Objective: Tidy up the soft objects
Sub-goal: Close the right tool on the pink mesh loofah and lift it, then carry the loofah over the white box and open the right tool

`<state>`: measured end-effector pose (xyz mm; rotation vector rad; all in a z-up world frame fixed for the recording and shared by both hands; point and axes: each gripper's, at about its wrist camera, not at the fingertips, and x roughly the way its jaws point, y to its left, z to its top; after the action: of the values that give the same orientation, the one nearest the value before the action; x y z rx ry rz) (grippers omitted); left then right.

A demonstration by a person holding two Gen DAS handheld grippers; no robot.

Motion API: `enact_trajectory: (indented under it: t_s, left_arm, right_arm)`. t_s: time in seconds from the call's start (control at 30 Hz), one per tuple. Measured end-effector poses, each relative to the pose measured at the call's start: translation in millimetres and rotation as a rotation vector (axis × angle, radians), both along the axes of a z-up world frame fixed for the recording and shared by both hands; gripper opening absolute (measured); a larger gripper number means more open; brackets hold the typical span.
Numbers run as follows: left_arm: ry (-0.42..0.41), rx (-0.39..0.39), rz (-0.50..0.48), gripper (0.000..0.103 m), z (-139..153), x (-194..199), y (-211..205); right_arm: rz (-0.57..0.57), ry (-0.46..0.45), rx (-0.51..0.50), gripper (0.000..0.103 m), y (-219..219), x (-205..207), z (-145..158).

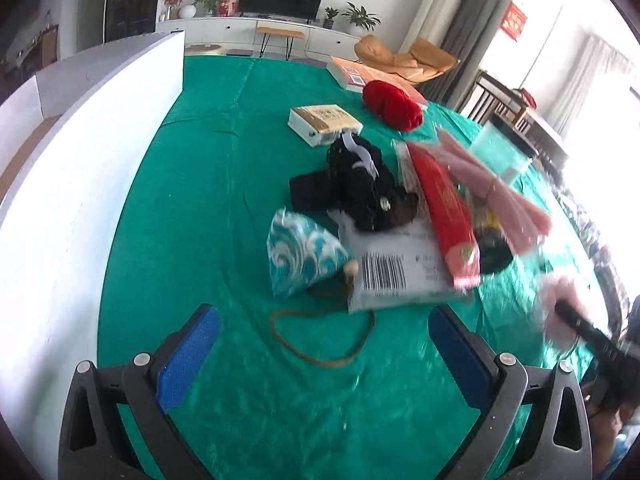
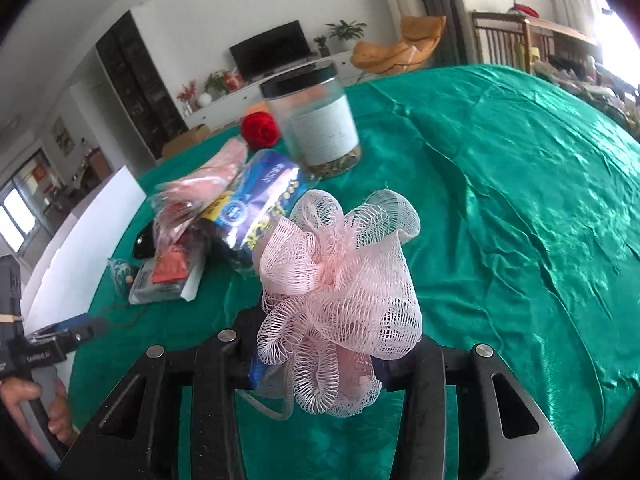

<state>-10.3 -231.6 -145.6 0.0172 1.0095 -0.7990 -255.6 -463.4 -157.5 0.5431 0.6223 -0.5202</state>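
Right gripper (image 2: 320,364) was clamped on pink mesh pouf (image 2: 340,292), held above the bench (image 2: 520,200); light, springy, best pinched at its gathered core. Left gripper (image 1: 324,356) stood apart, empty

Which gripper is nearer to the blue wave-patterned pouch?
Left. The left gripper is open, with the blue wave-patterned pouch just ahead of its fingers. The right gripper, shut on the pink mesh bath pouf, is farther off to the side.

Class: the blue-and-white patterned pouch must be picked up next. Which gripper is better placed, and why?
Left. The left gripper is open, empty, with the pouch just ahead. The right gripper is shut on the pink mesh sponge.
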Motion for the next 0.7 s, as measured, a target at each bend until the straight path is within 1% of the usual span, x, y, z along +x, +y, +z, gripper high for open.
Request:
enact_trajectory:
  t_s: [0.03, 0.1, 0.17, 0.2, 0.23, 0.3, 0.37, 0.4, 0.57, 0.7]
  left_arm:
    - [0.015, -0.016, 0.011, 0.1, 0.0, 8.0, -4.5]
    - [0.03, -0.015, 0.016, 0.089, -3.8, 20.3, -15.6]
    - [0.056, 0.014, 0.019, 0.061, -12.2, 28.9, -25.7]
    - [0.068, 0.025, 0.023, 0.054, -16.5, 31.9, -27.9]
    - [0.073, 0.02, 0.025, 0.051, -19.3, 34.1, -27.1]
    - [0.079, -0.013, 0.037, 0.05, -16.5, 37.6, -21.2]
    - [0.069, -0.044, 0.057, 0.05, -6.4, 42.6, -13.8]
    - [0.061, -0.062, 0.067, 0.05, 1.1, 45.3, -9.7]
    - [0.016, -0.147, 0.074, 0.049, 50.9, 55.8, 7.3]
    - [-0.039, -0.22, 0.059, 0.049, 94.5, 54.5, 22.8]
  right_arm:
    - [-0.02, -0.008, 0.024, 0.044, -5.4, -5.3, -2.4]
    - [-0.044, -0.023, 0.054, 0.044, -13.9, -10.4, -3.8]
    - [-0.044, -0.03, 0.052, 0.044, -14.9, -9.9, -2.4]
    - [-0.039, -0.029, 0.043, 0.044, -13.3, -8.8, -1.6]
    - [-0.032, -0.03, 0.038, 0.044, -14.0, -8.2, -0.4]
    - [-0.023, -0.035, 0.059, 0.044, -21.6, -3.9, 2.0]
    - [-0.023, -0.035, 0.078, 0.044, -39.1, 3.5, 9.2]
    - [-0.03, -0.031, 0.07, 0.044, -50.1, 7.8, 15.7]
    - [-0.093, -0.028, 0.042, 0.044, -113.8, 30.9, 56.7]
    - [-0.095, 0.012, 0.018, 0.044, -145.3, 57.8, 78.8]
